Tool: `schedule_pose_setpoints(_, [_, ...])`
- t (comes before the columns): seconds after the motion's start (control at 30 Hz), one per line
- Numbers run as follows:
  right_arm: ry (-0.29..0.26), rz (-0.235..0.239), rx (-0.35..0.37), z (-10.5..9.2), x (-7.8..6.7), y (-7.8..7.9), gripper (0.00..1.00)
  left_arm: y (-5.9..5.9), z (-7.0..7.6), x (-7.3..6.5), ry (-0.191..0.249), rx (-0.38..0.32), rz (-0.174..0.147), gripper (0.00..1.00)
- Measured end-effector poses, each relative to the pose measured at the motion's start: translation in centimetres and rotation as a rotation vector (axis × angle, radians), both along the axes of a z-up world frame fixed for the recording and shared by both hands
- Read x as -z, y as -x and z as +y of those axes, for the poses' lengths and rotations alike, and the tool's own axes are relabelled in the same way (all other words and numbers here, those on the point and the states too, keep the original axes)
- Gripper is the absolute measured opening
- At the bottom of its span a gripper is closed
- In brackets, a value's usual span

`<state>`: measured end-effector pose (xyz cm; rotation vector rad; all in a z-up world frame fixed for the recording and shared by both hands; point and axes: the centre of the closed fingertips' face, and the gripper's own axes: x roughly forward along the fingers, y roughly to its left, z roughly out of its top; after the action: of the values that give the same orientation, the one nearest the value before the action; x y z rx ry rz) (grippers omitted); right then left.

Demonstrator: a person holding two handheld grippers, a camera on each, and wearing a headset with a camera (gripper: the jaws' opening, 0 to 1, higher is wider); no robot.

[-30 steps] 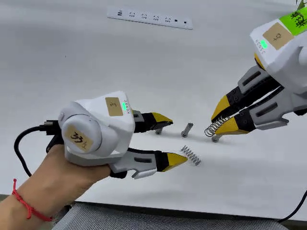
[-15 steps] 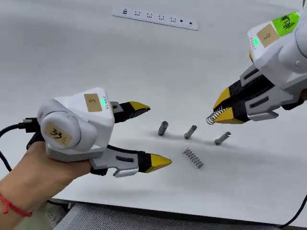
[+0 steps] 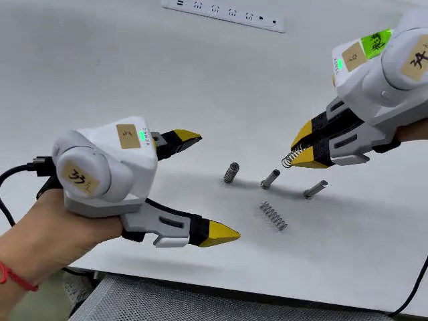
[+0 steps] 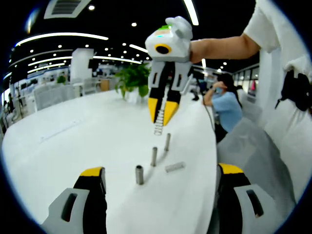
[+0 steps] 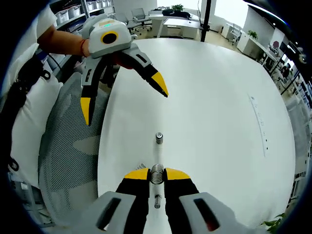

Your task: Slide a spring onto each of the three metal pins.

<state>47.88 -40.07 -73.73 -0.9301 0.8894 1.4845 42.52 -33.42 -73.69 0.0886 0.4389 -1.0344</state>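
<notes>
Now the right claw (image 3: 299, 152), closed on a spring (image 3: 290, 159), has lifted and come just above the middle pin (image 3: 270, 178), so this pin is probably next. The left claw (image 3: 212, 186), wide open, has backed off to its left. The left pin (image 3: 231, 172) seems already fitted; a loose spring (image 3: 273, 216) lies on the counter (image 3: 134, 80) before the middle pin.

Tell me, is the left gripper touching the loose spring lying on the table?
Apart. In the head view, bare table separates the loose spring from the open left gripper.
</notes>
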Motion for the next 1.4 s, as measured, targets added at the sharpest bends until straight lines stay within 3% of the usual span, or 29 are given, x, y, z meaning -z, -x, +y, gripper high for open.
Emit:
schedule_pose_setpoints(0.43, [0.022, 0.007, 0.021, -0.2, 2.4, -0.2, 0.12, -0.3, 0.4, 0.7, 0.014, -0.003, 0.017, 1.0])
schedule_pose_setpoints(1.4, [0.041, 0.022, 0.024, -0.1, 4.3, -0.1, 0.12, 0.0, -0.2, 0.9, 0.043, -0.001, 0.042, 0.98])
